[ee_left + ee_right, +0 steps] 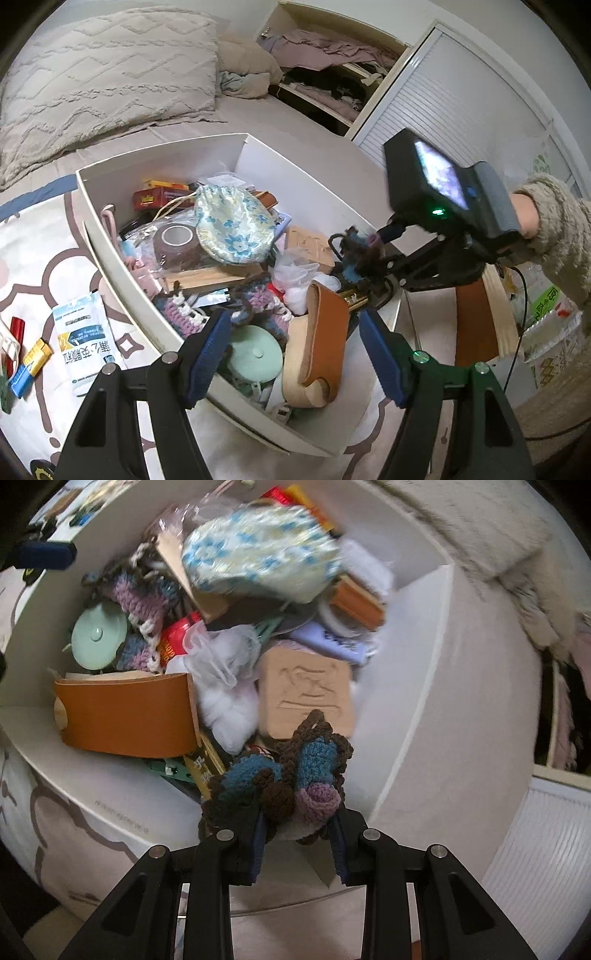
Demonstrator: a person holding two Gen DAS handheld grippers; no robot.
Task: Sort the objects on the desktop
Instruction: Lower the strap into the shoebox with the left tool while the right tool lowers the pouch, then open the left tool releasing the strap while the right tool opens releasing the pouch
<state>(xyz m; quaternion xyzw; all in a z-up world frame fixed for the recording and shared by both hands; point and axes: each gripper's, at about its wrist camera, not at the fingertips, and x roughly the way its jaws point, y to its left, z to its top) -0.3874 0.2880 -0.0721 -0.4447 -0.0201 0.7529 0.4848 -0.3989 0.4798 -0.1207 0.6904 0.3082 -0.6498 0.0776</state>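
The right gripper (297, 823) has its jaws pinched tight on a crochet piece (284, 775) (blue, purple and brown yarn, bunched up), held just above the near corner of the white box (303, 177). From the left wrist view the same gripper (364, 258) hangs over the box's right side, the yarn a blur at its tip. The left gripper (291, 350) is spread wide and holds nothing, its blue pads (207, 354) poised over the near end of the box, above a mint lid (255, 356) and a tan leather case (321, 332). The box is heaped: a floral pouch (232, 225) on top, a tape roll (177, 240) beside it, another crochet bit (255, 302) lower down, a peach embossed block (306, 690) and a wad of clear plastic (225, 661). Outside the box, on the patterned cloth (37, 258), lie a white sachet (83, 339) and a gold-and-blue wrapper (29, 367).
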